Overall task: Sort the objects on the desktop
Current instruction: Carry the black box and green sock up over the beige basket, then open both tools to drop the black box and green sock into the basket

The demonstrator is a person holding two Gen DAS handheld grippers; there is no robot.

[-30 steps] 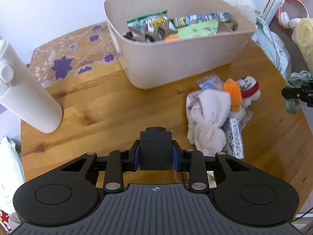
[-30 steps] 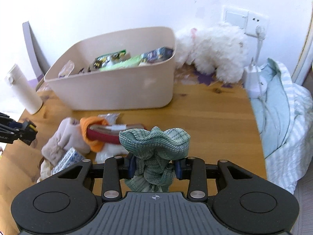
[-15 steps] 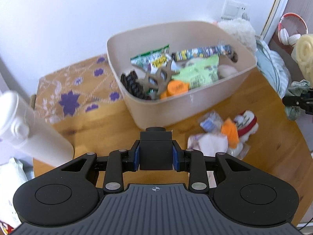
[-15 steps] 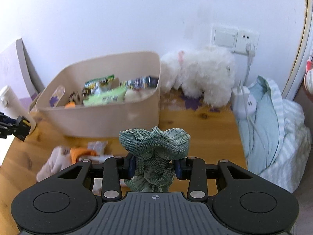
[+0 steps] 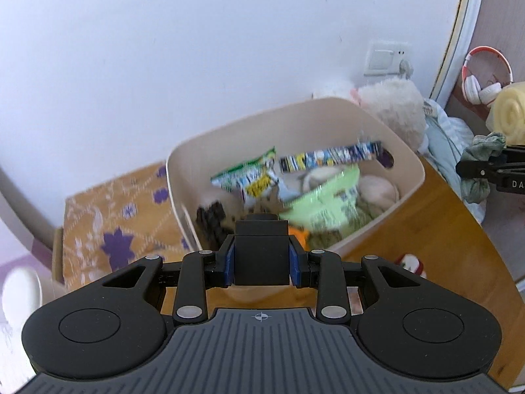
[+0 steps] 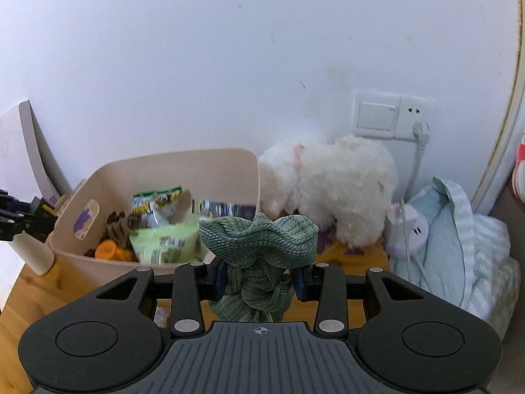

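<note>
Left gripper clamps a matte black square block, stubby, no clear long axis, above the smooth beige tub. Right gripper pinches a crumpled green woven cloth, bunched upright, near the tub's right wall.

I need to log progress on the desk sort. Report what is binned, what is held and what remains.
Done: the beige bin already holds snack packets, a green pouch and an orange lid.
In hand: the left claw grips a black block; the right claw grips a green scrunchie. Neither is in the bin yet.
Left: both held items, plus a red-and-white toy on the table.
</note>
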